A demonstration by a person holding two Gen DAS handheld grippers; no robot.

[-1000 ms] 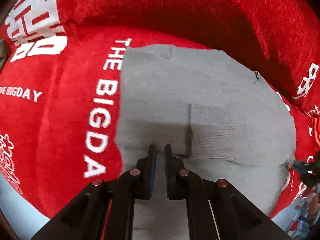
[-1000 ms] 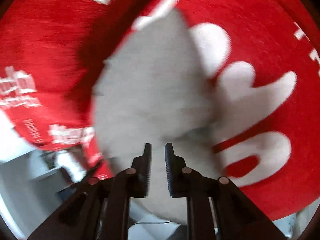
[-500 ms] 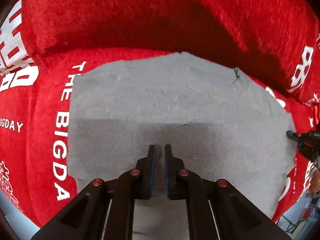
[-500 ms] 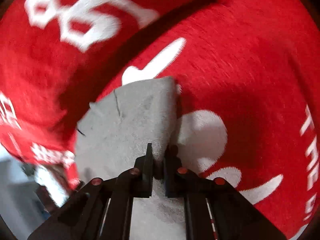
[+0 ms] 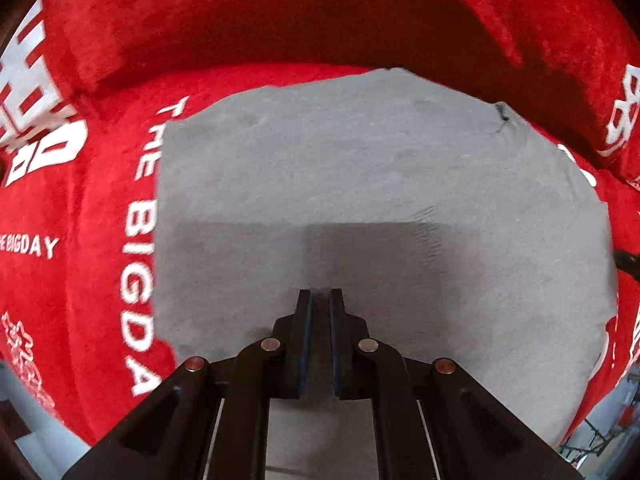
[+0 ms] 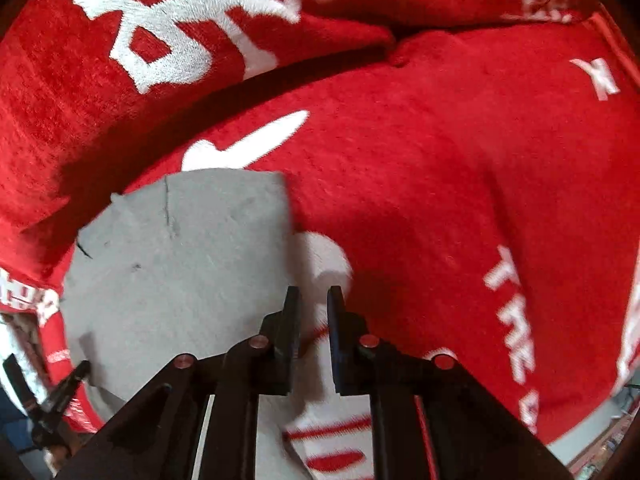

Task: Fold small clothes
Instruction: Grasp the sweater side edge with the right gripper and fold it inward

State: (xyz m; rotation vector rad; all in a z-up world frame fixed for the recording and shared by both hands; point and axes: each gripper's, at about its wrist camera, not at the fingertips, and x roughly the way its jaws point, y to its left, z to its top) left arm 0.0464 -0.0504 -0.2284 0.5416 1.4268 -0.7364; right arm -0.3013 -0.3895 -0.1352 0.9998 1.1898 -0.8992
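My left claw (image 5: 320, 300) is nearly closed w/ nothing in it, over the flat grey knit cloth (image 5: 360, 200) on the red plush cover w/ white lettering (image 5: 100, 240); my right claw (image 6: 314, 300), slightly apart after just reopening & empty, sits just right of that cloth's edge.
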